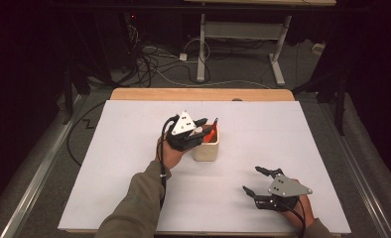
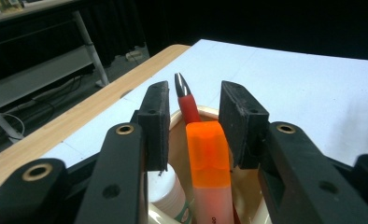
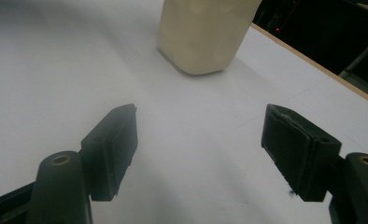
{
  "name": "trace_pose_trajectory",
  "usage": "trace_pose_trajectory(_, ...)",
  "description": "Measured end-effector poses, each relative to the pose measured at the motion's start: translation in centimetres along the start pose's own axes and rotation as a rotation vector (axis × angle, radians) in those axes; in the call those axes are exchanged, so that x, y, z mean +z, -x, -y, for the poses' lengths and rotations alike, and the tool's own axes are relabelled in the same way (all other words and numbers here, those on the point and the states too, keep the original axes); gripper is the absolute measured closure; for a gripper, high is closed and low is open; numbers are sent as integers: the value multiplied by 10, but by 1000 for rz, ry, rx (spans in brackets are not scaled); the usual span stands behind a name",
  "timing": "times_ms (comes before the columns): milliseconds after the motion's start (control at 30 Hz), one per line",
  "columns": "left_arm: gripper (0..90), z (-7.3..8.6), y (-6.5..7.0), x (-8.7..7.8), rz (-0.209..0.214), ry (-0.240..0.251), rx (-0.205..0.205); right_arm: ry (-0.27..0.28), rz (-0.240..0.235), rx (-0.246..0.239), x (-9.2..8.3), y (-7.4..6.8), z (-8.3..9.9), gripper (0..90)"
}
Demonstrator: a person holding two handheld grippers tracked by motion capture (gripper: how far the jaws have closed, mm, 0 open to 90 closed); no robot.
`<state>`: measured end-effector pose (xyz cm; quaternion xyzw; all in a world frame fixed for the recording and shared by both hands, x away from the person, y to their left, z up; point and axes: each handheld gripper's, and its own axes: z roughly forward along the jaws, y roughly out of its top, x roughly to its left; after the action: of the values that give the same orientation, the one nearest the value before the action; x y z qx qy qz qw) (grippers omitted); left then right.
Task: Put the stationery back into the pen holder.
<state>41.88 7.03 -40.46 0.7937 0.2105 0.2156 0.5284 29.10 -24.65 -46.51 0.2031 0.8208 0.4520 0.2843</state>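
On the white bench (image 1: 134, 163), the left tool (image 2: 194, 123) brackets the orange highlighter (image 2: 209, 158) ungripped, the right tool (image 3: 201, 154) released; closing off-centre could tip the cup (image 1: 206, 148).

Marker (image 2: 209, 163) and pen (image 2: 186, 100) in cup (image 1: 207, 148)

A pale cream, rounded-square holder cup (image 1: 206, 148) stands on a plain white table sheet (image 1: 109, 163), which has a light tan wooden edge strip (image 1: 149, 94) on its side beyond the cup. In the cup, a bright orange highlighter (image 2: 209, 161) with a white barrel leans beside a red pen (image 2: 187, 105) tipped in black and silver and a white bottle cap (image 2: 166, 186). The left gripper (image 1: 201, 130) over the cup and the right gripper (image 1: 257, 179) nearer than it are black, each with a grey three-cornered plate and brass-coloured rivets.
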Motion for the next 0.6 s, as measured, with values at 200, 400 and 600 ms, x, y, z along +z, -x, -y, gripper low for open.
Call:
trace_pose_trajectory(200, 616, -4, 0, -5, -13, -9, 25, 3, 5, 3, 0, 0, 0, 276)
trace_pose_trajectory(400, 566, -5, 1, -7, -27, -24, 44, 5, 6, 1, 0, 0, 0, 276)
trace_pose_trajectory(600, 485, -6, 3, -7, -41, -37, 63, 5, 6, 2, 0, 0, 0, 276)
